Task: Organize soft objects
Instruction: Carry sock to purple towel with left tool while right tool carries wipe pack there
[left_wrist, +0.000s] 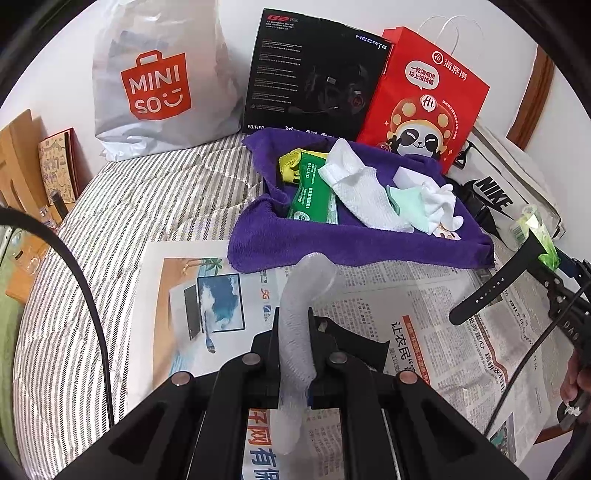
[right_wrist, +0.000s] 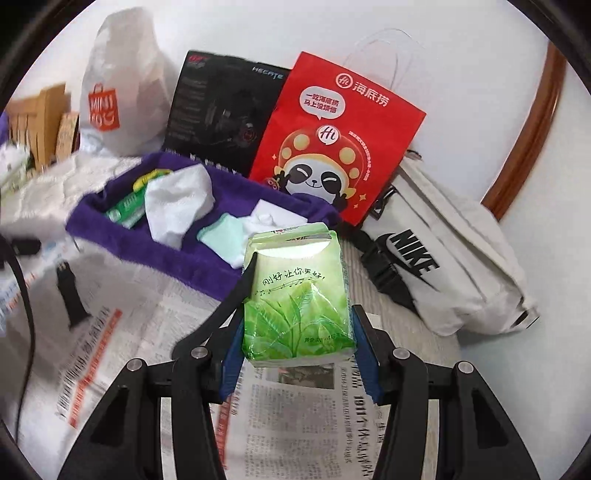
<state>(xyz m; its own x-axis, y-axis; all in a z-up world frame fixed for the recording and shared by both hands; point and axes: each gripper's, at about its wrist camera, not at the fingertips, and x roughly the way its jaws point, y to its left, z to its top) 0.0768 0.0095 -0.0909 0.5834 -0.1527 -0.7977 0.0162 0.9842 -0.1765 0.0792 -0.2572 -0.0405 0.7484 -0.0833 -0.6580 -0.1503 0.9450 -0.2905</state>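
My left gripper (left_wrist: 293, 321) is shut on a sheer white sock (left_wrist: 299, 295) that stands up between its fingers over the newspaper (left_wrist: 424, 332). Just beyond lies a purple towel (left_wrist: 332, 243) holding white socks (left_wrist: 365, 192), a mint cloth (left_wrist: 404, 206), a green packet (left_wrist: 314, 188) and a yellow item (left_wrist: 290, 162). My right gripper (right_wrist: 298, 325) is shut on a green tissue pack (right_wrist: 299, 295), held above the newspaper near the purple towel (right_wrist: 166, 251). A black watch strap (right_wrist: 236, 295) runs along the pack's left side. In the left wrist view that watch strap (left_wrist: 491, 288) hangs from the right gripper (left_wrist: 546, 258).
Against the wall stand a white Miniso bag (left_wrist: 159, 81), a black headset box (left_wrist: 314, 74) and a red paper bag (left_wrist: 424, 99). A white Nike bag (right_wrist: 443, 258) lies at the right. Striped bedding (left_wrist: 110, 221) spreads left, with wooden furniture (left_wrist: 22, 158) past its edge.
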